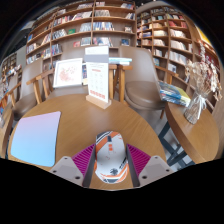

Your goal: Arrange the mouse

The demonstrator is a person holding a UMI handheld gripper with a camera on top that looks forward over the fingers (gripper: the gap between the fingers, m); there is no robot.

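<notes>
Mouse [110, 160] seemingly gripped over wooden table [100, 122], bookshelves [90, 25] beyond.

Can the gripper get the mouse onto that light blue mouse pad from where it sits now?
Probably yes. The gripper has the mouse between its jaws, apparently clamped. The mouse pad lies on the wooden table just ahead and to one side, with bare tabletop between. The standing sign sits farther back, out of the way.
</notes>
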